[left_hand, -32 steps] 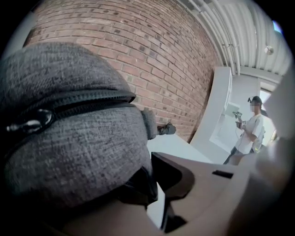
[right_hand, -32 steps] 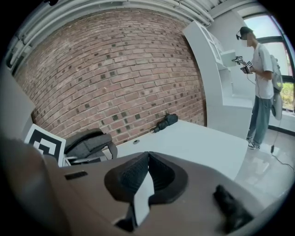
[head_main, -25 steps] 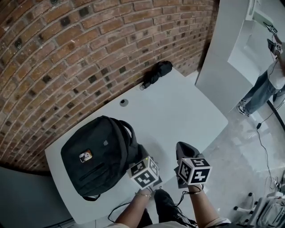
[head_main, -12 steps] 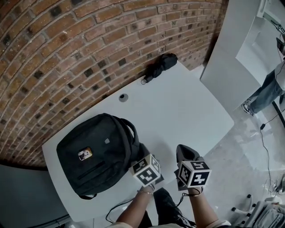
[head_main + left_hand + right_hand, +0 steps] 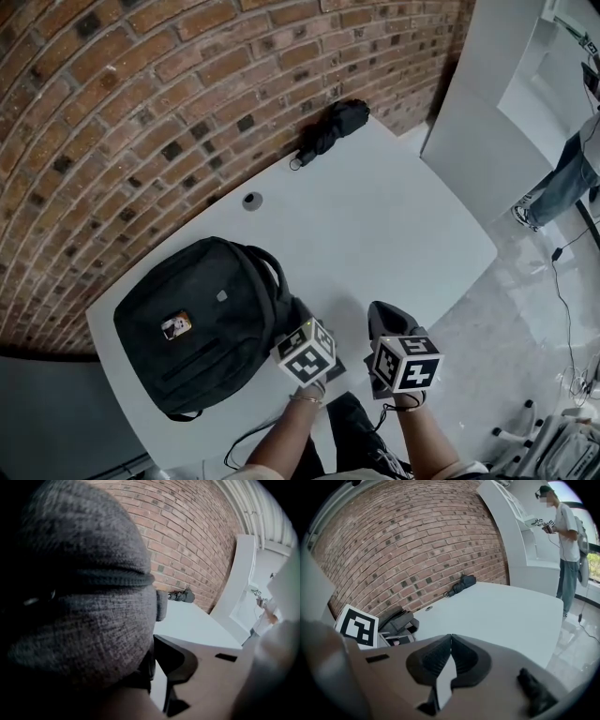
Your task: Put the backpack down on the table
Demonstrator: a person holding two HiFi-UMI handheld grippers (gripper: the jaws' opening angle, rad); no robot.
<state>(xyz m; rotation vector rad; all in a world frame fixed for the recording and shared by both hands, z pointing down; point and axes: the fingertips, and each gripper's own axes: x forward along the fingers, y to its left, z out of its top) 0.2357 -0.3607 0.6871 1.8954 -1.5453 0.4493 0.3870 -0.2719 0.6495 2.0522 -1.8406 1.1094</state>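
The black backpack [image 5: 202, 323] lies on the left part of the white table [image 5: 375, 225], its front with a small badge facing up. My left gripper [image 5: 298, 319] is pressed against its right side by the shoulder straps. In the left gripper view grey-black fabric [image 5: 84, 597] fills the left half and hides one jaw. The left gripper [image 5: 152, 663] is shut on a fold of the backpack. To the right of it, my right gripper [image 5: 382, 321] hovers over the table's near edge. The right gripper [image 5: 450, 639] is shut with nothing held.
A folded black umbrella [image 5: 330, 131] lies at the table's far edge by the brick wall [image 5: 141, 84]. A round cable hole [image 5: 251, 200] sits behind the backpack. A white cabinet [image 5: 478, 94] stands on the right, and a person [image 5: 565, 536] stands beyond it.
Both grippers have sunk a little, and the backpack has settled slightly lower and to the left on the table. Both grips look the same.
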